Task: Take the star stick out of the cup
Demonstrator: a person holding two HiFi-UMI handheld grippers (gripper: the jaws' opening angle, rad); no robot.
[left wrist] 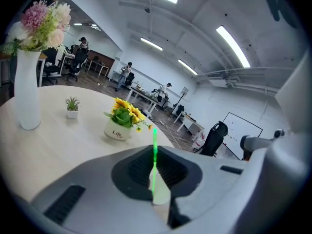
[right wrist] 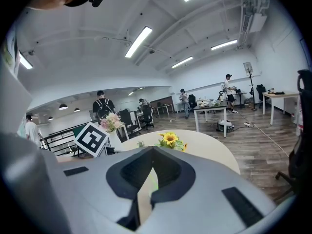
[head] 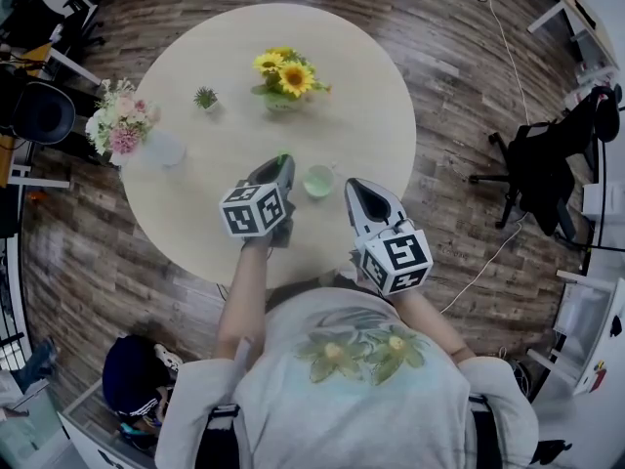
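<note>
A thin green stick (left wrist: 154,141) rises from between the closed jaws of my left gripper (left wrist: 154,152); its star end is out of sight. In the head view the left gripper (head: 280,162) hovers over the round table (head: 195,213), just left of the pale green cup (head: 318,181), and a bit of green stick (head: 282,155) shows at its tip. My right gripper (head: 354,187) sits just right of the cup, apart from it. In the right gripper view its jaws (right wrist: 152,149) meet at the tips with nothing held.
A white pot of sunflowers (head: 283,78) stands at the table's far middle, a tiny potted plant (head: 205,99) to its left. A tall white vase of pink flowers (head: 122,125) stands at the left edge. Office chairs (head: 547,164) are on the wooden floor to the right.
</note>
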